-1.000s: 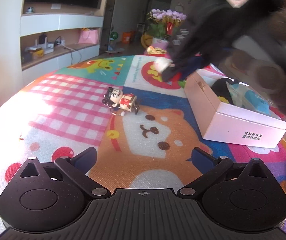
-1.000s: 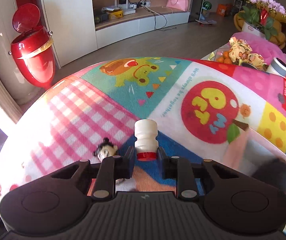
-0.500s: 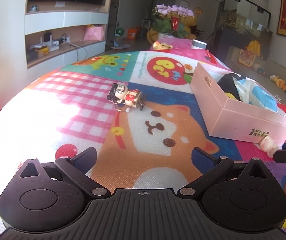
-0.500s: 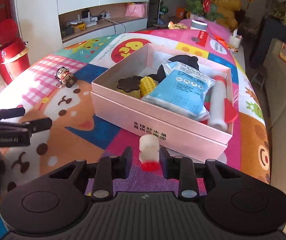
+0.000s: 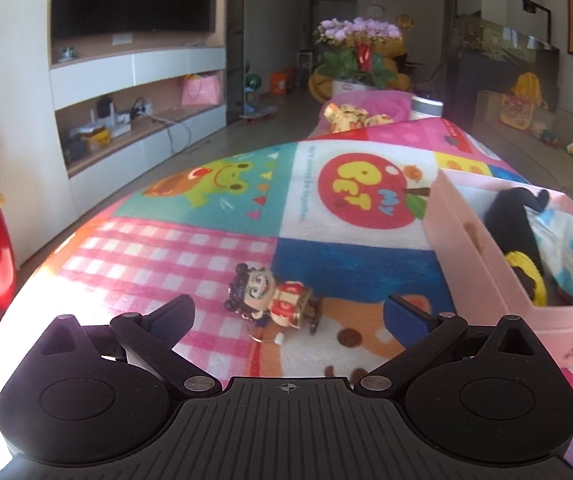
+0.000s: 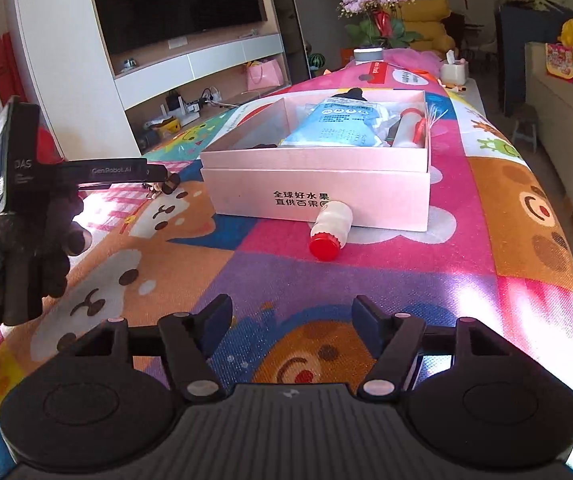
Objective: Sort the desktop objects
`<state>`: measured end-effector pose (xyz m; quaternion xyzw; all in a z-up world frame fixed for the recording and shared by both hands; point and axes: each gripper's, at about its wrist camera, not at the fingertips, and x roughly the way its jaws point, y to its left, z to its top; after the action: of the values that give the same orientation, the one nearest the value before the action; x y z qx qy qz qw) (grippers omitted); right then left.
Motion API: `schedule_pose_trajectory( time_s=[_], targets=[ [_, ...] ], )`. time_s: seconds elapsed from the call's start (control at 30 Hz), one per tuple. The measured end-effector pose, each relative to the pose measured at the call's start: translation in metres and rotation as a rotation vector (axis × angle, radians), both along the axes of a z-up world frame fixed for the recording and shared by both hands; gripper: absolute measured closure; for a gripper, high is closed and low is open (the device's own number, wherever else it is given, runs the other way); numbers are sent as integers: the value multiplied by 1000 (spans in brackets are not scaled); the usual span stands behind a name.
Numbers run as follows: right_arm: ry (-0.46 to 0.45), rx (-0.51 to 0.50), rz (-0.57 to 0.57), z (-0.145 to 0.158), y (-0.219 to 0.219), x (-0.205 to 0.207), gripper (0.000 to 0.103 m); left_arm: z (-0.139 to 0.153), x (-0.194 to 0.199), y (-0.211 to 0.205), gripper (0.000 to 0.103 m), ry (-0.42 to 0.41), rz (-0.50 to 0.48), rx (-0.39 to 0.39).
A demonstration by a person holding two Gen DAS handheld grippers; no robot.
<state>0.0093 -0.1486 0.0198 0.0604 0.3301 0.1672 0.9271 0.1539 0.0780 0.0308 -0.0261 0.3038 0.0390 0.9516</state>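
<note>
Your right claw (image 6: 292, 322) is opening, with nothing between its jaws; the small white bottle (image 6: 331, 226) lies on its side well ahead of it on the counter (image 6: 406, 280), its red cap toward you and its base touching the front wall of the pink box (image 6: 318, 194). Your left claw (image 5: 286, 316) stands wide apart and empty, and the little figurine (image 5: 272, 300) lies on its side just ahead, between the two jaws.

Judge that figurine as light, hard and smooth, with a big round head and a thin base; it will likely skid on the soft mat if one pad touches first. Close across the red body, the widest flat part, not the head, and watch the small ring trailing near its underside.

The bottle looks like thin light plastic: it can roll, and a hard squeeze may dent it. Take it across the ribbed white waist, above the cap, where the pads can seat without slipping.
</note>
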Motion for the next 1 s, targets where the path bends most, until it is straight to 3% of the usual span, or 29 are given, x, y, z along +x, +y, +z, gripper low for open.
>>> schedule_pose_trajectory(
  time_s=[0.13, 0.2, 0.27, 0.33, 0.57, 0.67, 0.83, 0.93, 1.0],
  targets=[
    [10, 63, -30, -3, -10, 3, 29, -15, 30, 10, 0, 103, 22, -54],
    [19, 88, -43, -4, -14, 4, 27, -20, 32, 5, 1, 98, 40, 10],
    [21, 100, -53, -5, -16, 5, 25, -23, 32, -1, 13, 94, 46, 70],
    [15, 102, -67, -6, -16, 5, 24, -21, 31, -2, 28, 84, 42, 62],
    [0, 97, -80, -6, -15, 4, 19, -9, 1, -6, 31, 57, -13, 51],
    [3, 96, -91, -6, -15, 5, 17, 2, -34, -26, 31, 19, -119, 30],
    [7, 96, -110, -7, -16, 6, 15, 18, -81, -73, 31, -4, -384, 4],
    [6, 88, -119, -7, -16, 5, 15, 15, -100, -99, 29, 0, -521, 33],
    [4, 87, -127, -7, -16, 5, 8, 7, -111, -110, 28, 21, -571, 62]
  ],
)
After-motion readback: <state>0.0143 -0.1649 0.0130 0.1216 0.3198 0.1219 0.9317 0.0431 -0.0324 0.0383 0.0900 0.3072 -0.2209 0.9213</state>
